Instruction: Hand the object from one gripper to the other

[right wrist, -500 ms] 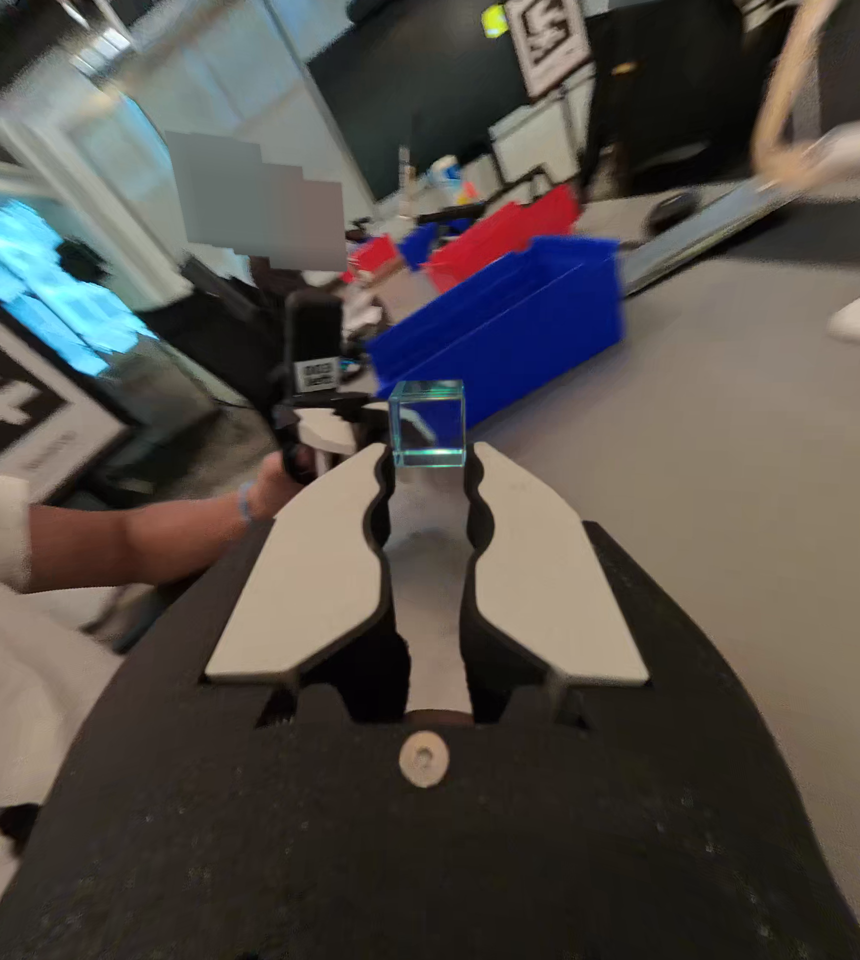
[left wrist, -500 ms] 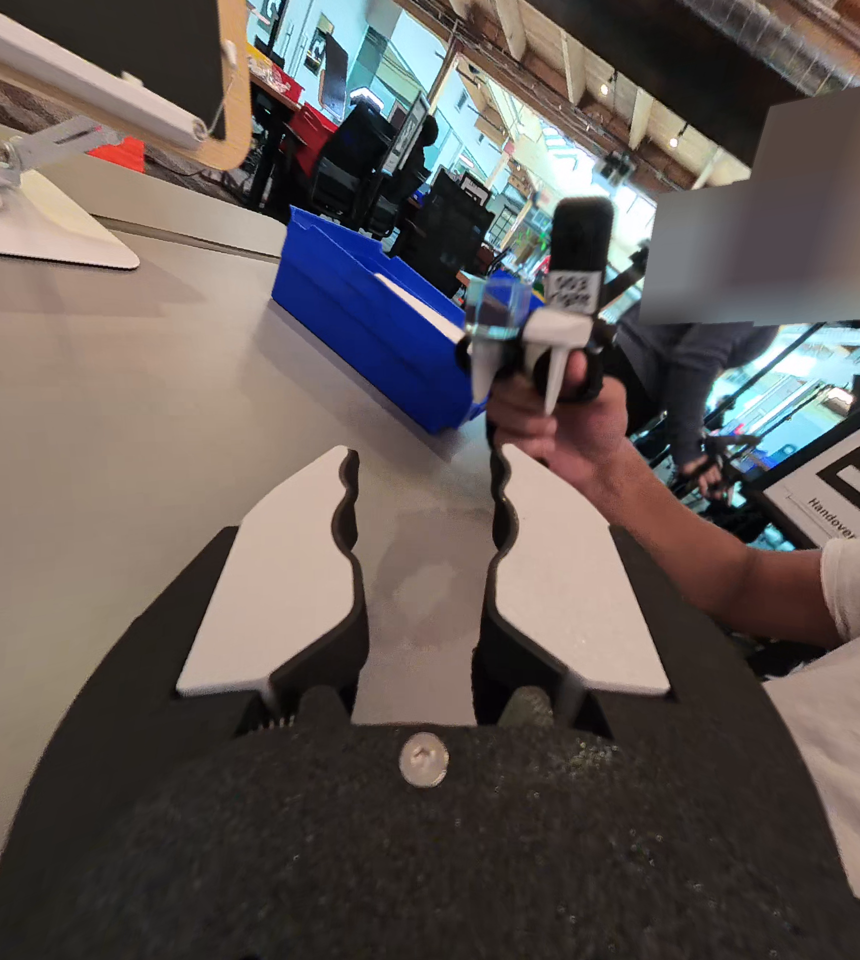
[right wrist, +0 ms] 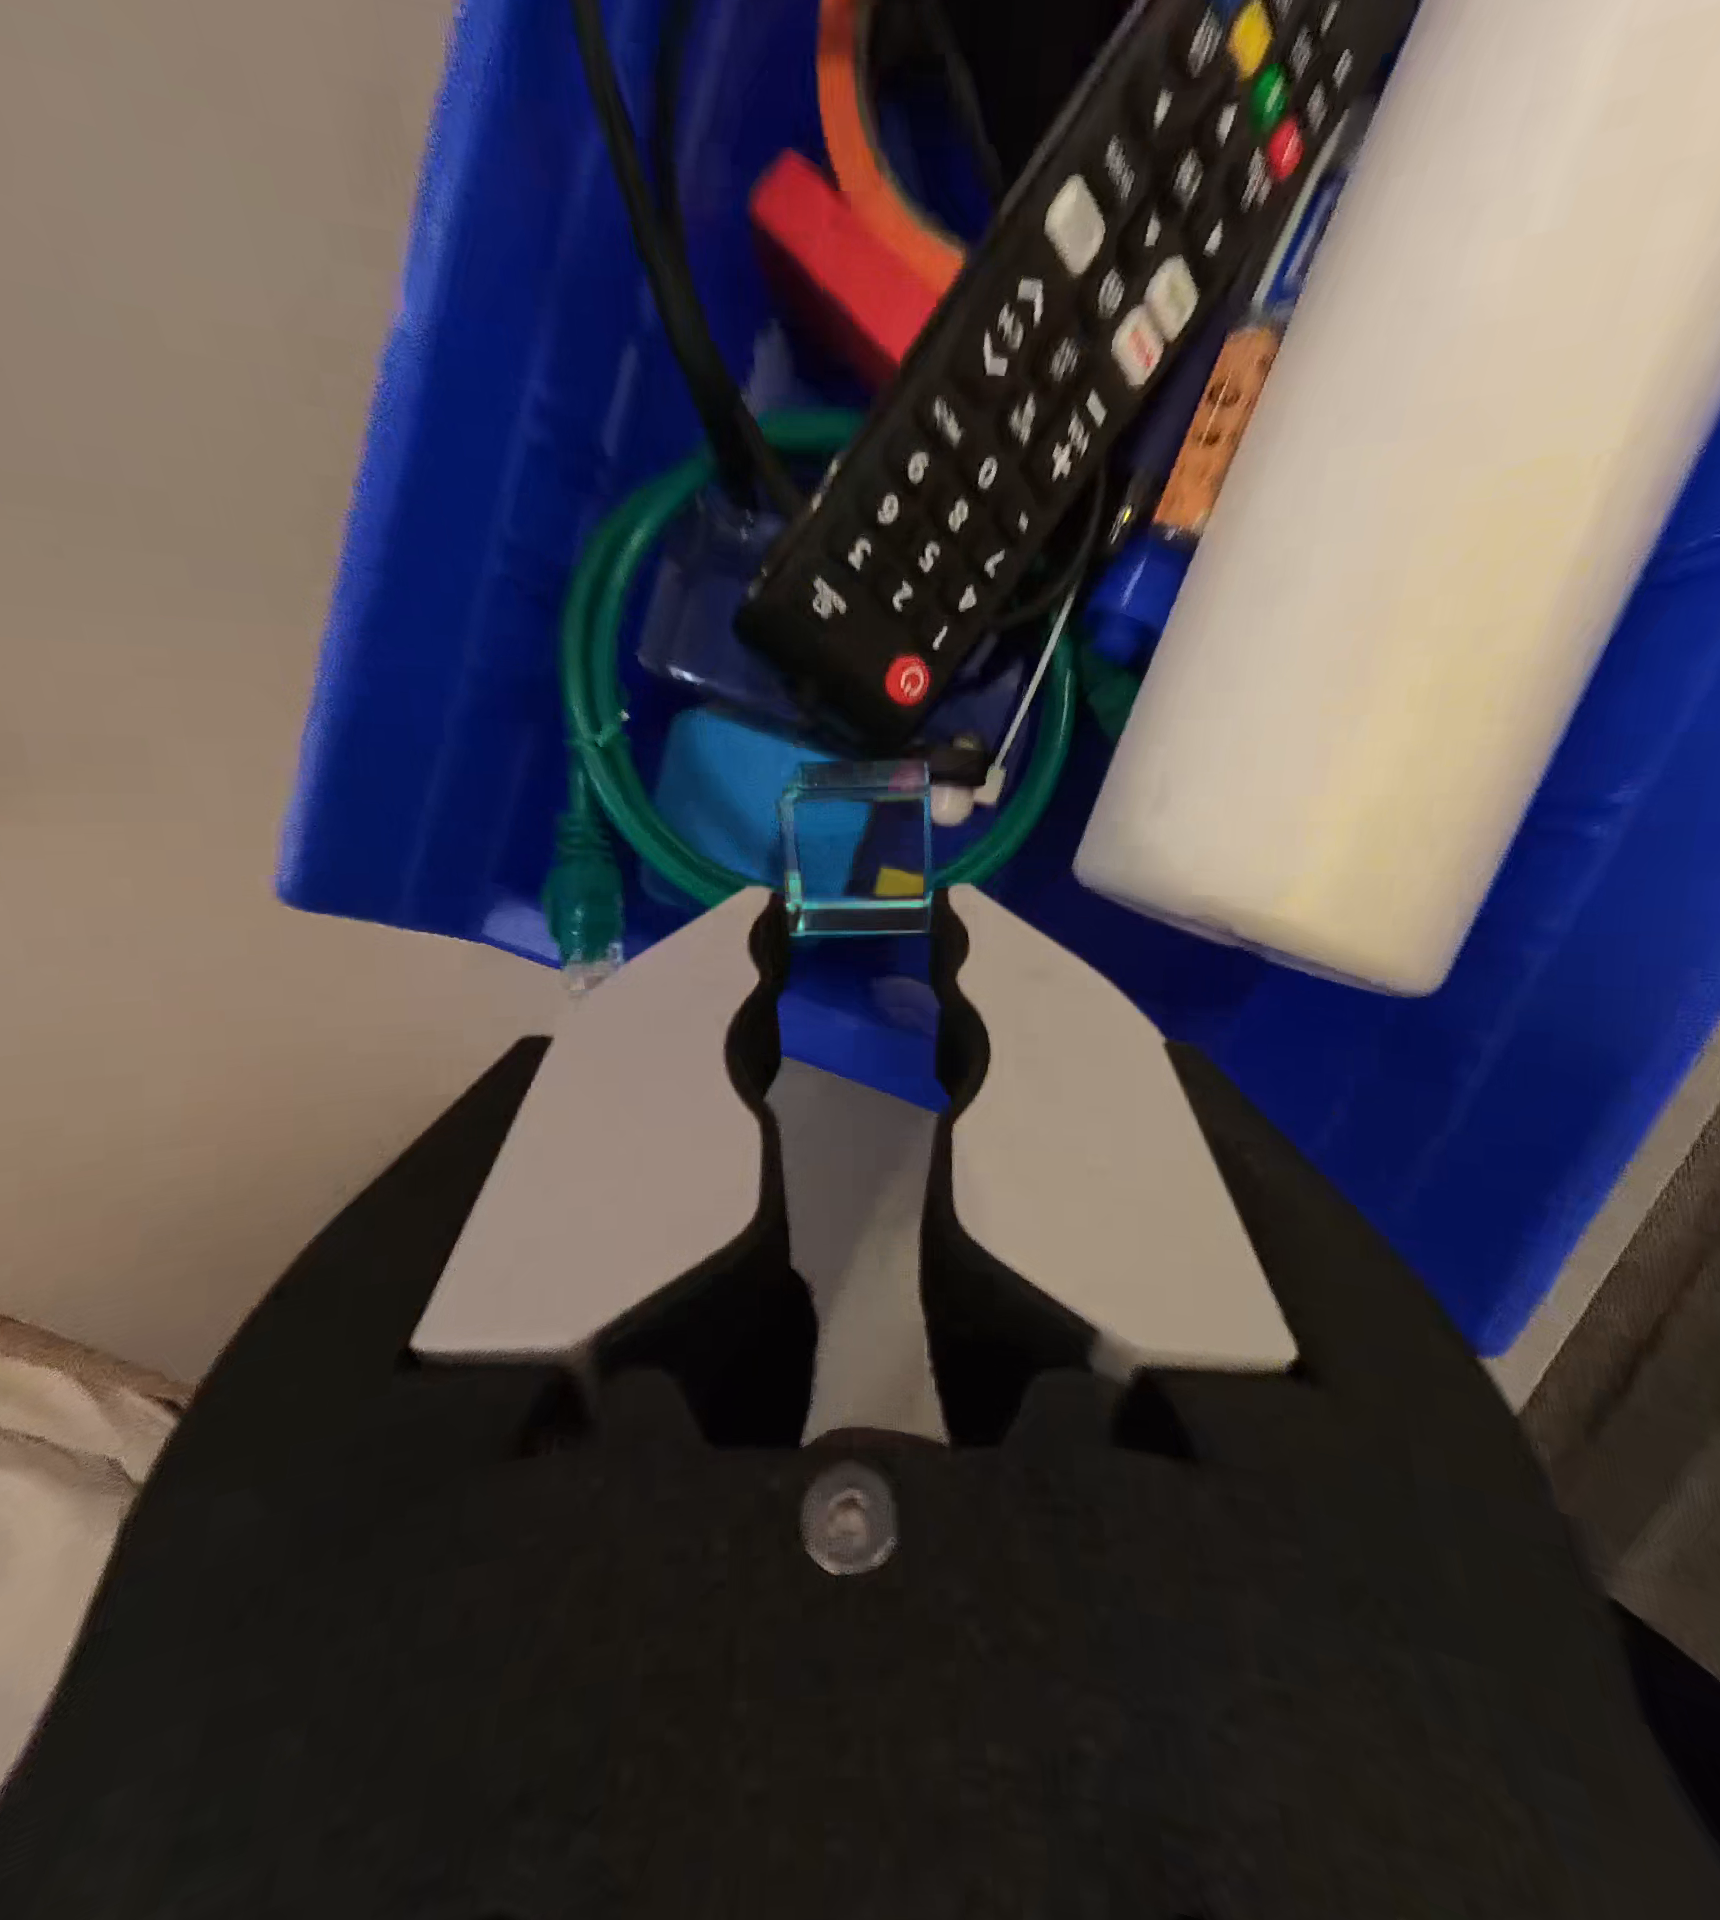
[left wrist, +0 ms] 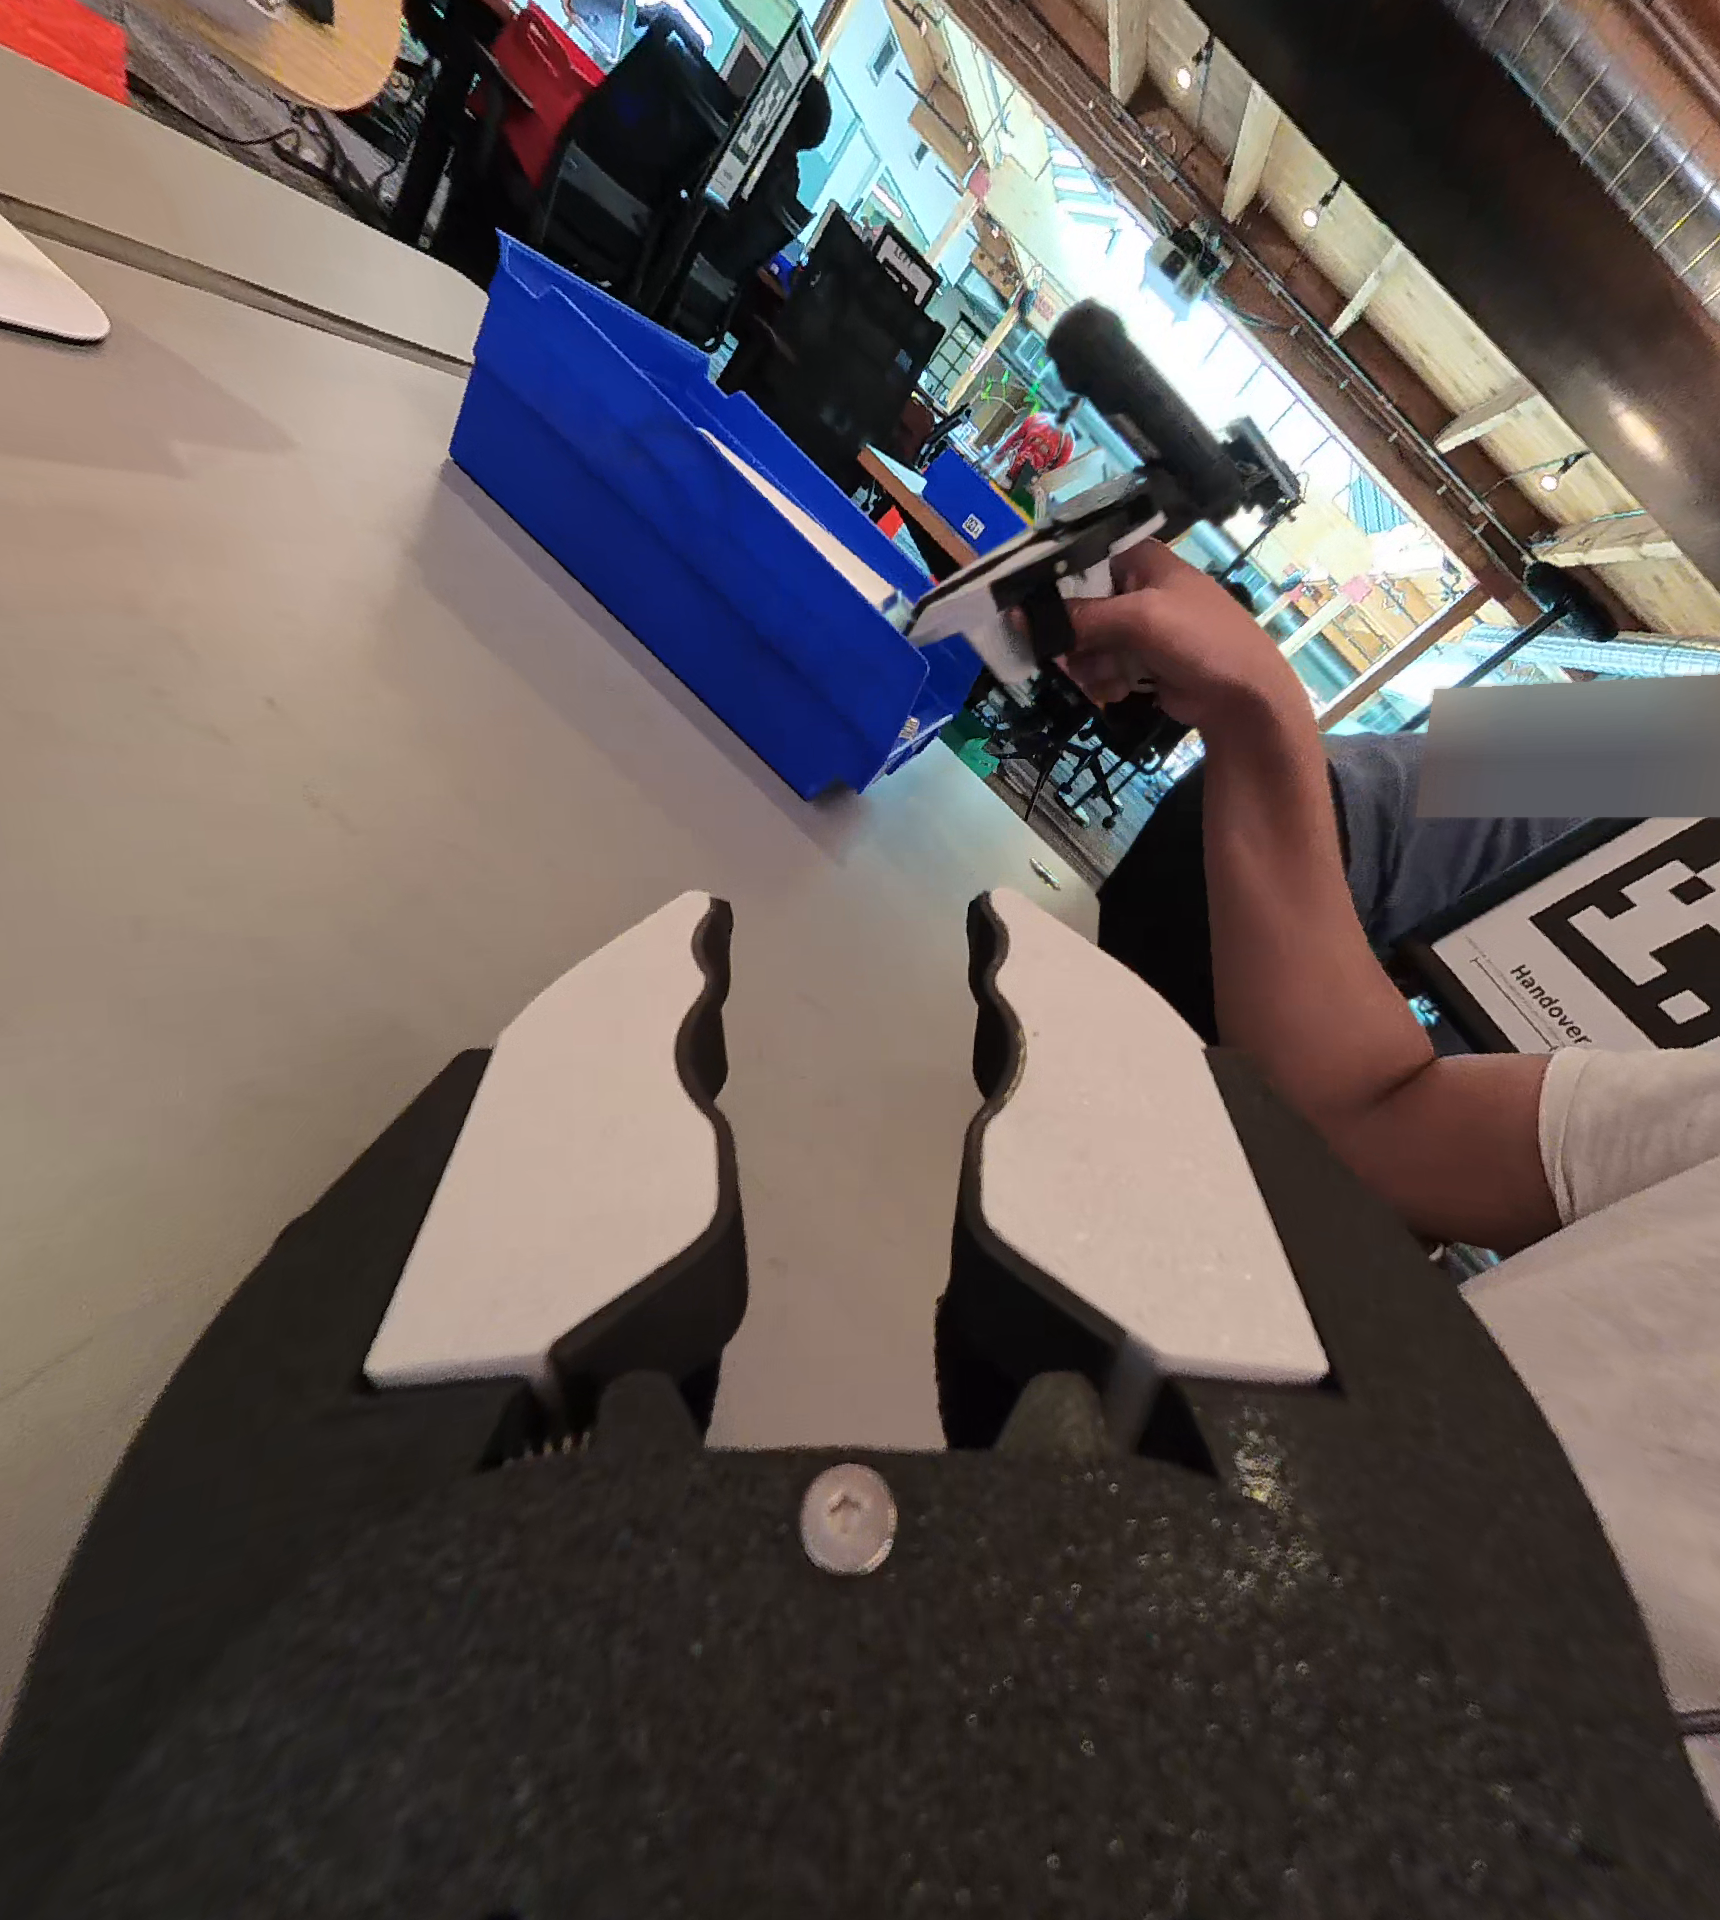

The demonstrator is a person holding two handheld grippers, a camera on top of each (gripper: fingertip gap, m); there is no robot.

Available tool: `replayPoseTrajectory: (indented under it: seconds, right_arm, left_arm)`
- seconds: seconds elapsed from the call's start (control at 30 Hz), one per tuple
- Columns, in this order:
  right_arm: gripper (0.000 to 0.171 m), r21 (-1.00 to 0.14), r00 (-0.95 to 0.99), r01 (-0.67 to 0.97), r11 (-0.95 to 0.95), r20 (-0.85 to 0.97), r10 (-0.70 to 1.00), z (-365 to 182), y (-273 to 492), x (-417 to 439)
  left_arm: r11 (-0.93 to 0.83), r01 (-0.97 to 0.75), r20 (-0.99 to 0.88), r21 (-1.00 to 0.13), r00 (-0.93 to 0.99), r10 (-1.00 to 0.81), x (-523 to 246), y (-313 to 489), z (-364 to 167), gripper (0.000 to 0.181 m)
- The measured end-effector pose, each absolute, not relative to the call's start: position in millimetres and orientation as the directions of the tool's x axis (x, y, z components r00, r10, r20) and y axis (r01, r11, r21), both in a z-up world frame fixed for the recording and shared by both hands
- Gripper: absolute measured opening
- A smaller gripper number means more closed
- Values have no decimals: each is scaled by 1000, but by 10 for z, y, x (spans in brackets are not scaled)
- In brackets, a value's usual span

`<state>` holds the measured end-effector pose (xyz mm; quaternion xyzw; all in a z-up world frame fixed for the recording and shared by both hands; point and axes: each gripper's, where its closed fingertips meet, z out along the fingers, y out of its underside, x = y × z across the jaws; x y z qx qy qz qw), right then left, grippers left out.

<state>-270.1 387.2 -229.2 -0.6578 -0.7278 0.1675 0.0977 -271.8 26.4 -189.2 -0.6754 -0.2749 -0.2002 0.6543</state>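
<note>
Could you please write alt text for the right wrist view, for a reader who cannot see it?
The right tongs grip a small clear cube at their tips, held over an open blue bin. Inside the bin lie a black remote control, a coiled green cable and a white roll, on a pale table.

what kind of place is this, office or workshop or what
Probably an open shared workspace or lab: exposed wood beams and a metal duct overhead, office chairs beyond the grey table, and a blue bin of cables and a remote.
</note>
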Motion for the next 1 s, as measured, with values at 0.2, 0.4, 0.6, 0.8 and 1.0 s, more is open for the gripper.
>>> replayPoseTrajectory:
  seconds: [0.2, 0.4, 0.6, 0.8, 1.0]
  right_arm:
    - [25, -237, -108, 965, 112, 31, 994, -2646, 3983, -2706]
    - [26, -211, -115, 969, 129, 77, 990, -2801, 4013, -2784]
    - [29, -212, -130, 967, 140, 63, 990, -2809, 4010, -2774]
    - [36, -486, -115, 866, 121, 41, 992, -1919, 3921, -2799]
    - [36, -897, -571, 389, 210, -56, 819, -1075, 2353, -2913]
  left_arm:
    - [7, 643, 640, -766, 762, 102, -2710, 261, -1902, 44]
    - [2, 640, 637, -768, 765, 95, -2688, 259, -1894, 44]
    - [-9, 642, 639, -766, 764, 89, -2663, 271, -1897, 44]
    - [-10, 628, 624, -778, 775, 99, -2669, 259, -1883, 44]
    - [-35, 627, 620, -778, 776, 118, -2673, 288, -1947, 44]
